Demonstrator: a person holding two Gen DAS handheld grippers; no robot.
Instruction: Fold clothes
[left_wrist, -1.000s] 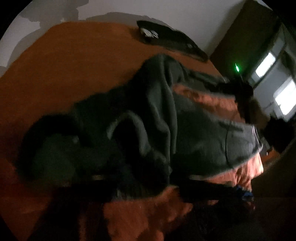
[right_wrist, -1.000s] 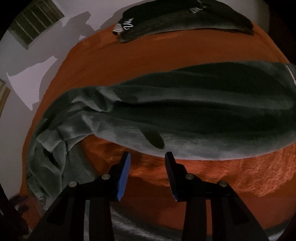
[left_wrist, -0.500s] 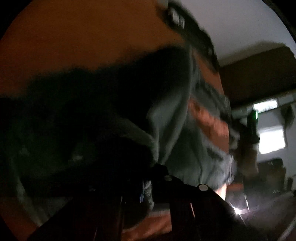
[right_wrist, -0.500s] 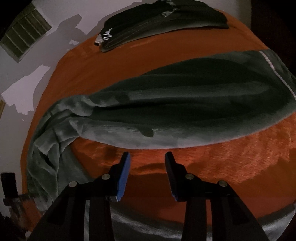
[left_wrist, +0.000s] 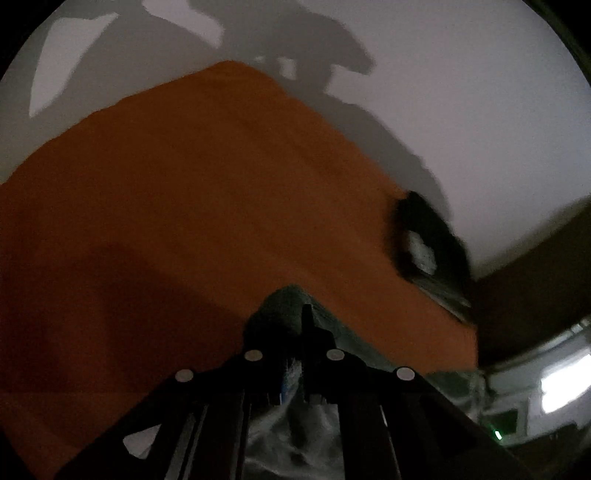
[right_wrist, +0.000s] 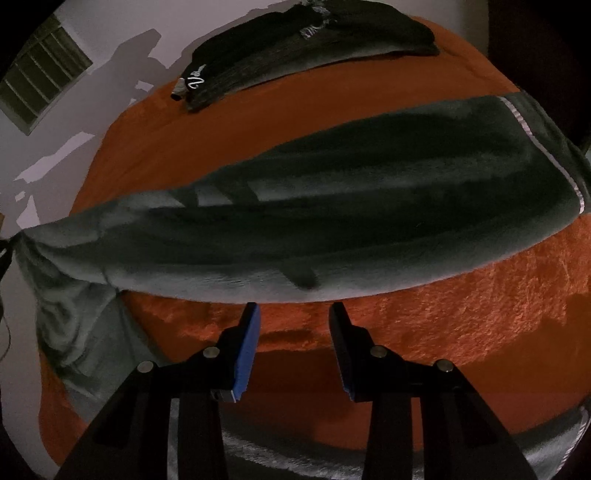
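Bed cover (right_wrist: 461, 314): big, orange and fuzzy. All the clothes lie on it.

Grey garment (right_wrist: 332, 229): long and soft, with a pale stripe at one end. It lies stretched out from side to side, right across the front of the right claw. One end bunches up and hangs down at the left side of the right view.

Dark folded pile (right_wrist: 295, 48): it sits at the far edge of the bed, well apart from the grey garment. It looks flat and neat.

Right claw (right_wrist: 293, 332): its two fingers are apart, with nothing between them. The near long edge of the grey garment is just past its tips.

Left claw (left_wrist: 295, 325): its fingers are close together on a bit of grey cloth (left_wrist: 284, 306). I think this is an end of the same garment, but the picture is too dark to be sure.

Which claw is nearer: the left one has cloth. The right one is just beside the long edge, so a grab there would be a short reach straight ahead.
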